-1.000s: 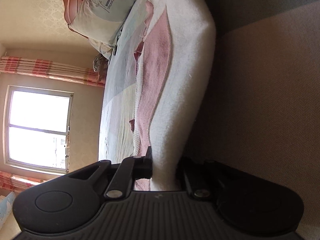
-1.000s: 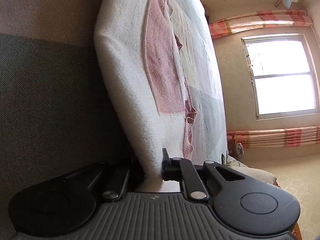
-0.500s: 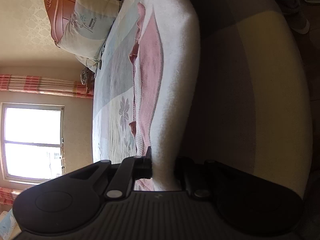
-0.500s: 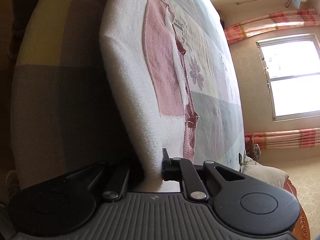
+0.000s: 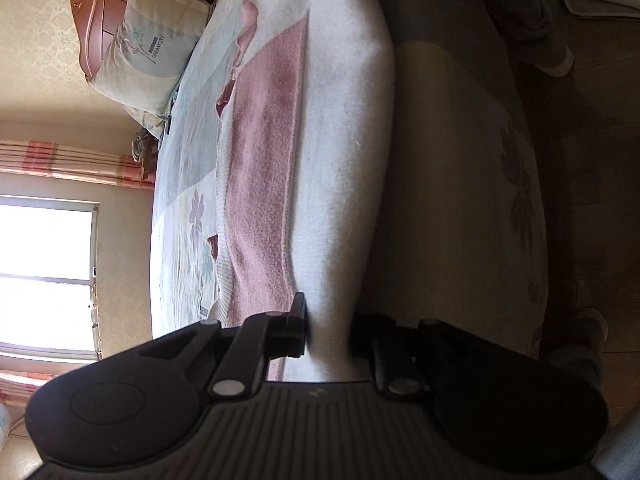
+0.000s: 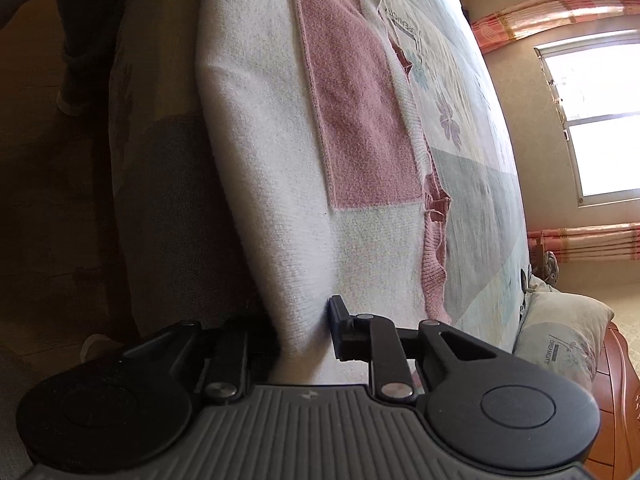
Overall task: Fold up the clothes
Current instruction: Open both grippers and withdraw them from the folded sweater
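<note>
Both grippers have the sweater pinched. The left gripper point(image 5: 326, 330) is clamped on a white edge of the sweater point(image 5: 340, 140), and the right gripper point(image 6: 304, 332) is clamped on a white edge too, at the other end of the same hem, as far as I can tell. Jaws on both are clenched w/ knit bunched between them.

The sweater's a fuzzy knit, white w/ a big pink panel point(image 6: 356, 100). It lies across the near edge of the bed point(image 5: 188, 208); the held edge curves over the side, the rest lies flat on the floral sheet. Some dark-pink bits poke out along the far edge; can't tell if that's a sleeve or a lining.

Handling, my guess: soft, light, floppy, no stiffness at all. It'll sag between the two grips and stretch if pulled apart hard, so keep both ends level & moving together. Fuzzy knit isn't slippery, so the pads should hold, but a thin pinch may slip off a single layer. Best hold is probably where they are now, at the two corners of one edge, so the fold line stays straight. Not fragile, though loops could snag on the jaw tips.

Whether this edge is being raised for a fold or laid down after one, can't say.

Containers: none in sight. Only a pillow point(image 5: 156, 52) at the headboard end, nothing holding anything.
</note>
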Tool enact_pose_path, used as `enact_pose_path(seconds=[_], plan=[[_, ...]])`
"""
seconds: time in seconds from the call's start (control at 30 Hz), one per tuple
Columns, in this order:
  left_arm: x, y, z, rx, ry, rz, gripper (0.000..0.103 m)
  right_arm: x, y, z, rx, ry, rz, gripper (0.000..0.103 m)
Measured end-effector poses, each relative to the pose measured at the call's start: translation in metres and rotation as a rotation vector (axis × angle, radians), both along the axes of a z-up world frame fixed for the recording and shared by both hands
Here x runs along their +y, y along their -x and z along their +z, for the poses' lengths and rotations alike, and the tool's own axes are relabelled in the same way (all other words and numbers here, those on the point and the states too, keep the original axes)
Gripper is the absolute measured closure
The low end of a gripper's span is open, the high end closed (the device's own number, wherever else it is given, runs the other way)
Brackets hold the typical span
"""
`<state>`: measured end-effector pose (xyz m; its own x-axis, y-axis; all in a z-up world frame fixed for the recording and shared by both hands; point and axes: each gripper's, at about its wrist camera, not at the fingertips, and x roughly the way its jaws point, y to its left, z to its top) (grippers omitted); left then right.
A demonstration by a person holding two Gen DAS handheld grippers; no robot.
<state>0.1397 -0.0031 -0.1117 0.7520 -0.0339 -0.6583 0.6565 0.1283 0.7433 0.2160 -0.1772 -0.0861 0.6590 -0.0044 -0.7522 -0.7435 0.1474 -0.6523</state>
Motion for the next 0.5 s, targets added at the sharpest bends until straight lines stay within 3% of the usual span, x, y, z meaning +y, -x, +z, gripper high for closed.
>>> enact_pose_path(seconds=[0.13, 0.2, 0.27, 0.4, 0.5], plan=[[0.013, 0.010, 0.035, 0.146, 0.089, 0.065, 0.087, -0.035, 0.011, 0.020, 0.086, -0.017, -0.031, 0.072], [0.026, 0.002, 0.063, 0.201, 0.216, 0.135, 0.087, -0.053, 0.004, 0.042, 0.130, -0.081, -0.075, 0.067], [0.037, -0.012, 0.090, 0.209, 0.361, 0.222, 0.087, -0.070, -0.010, 0.070, 0.160, -0.191, -0.147, 0.057], [0.040, -0.047, 0.106, 0.234, 0.620, 0.326, 0.080, -0.092, -0.024, 0.100, 0.170, -0.475, -0.317, 0.049], [0.039, -0.062, 0.084, 0.306, 0.722, 0.393, 0.080, -0.092, -0.049, 0.090, 0.245, -0.666, -0.424, 0.049]])
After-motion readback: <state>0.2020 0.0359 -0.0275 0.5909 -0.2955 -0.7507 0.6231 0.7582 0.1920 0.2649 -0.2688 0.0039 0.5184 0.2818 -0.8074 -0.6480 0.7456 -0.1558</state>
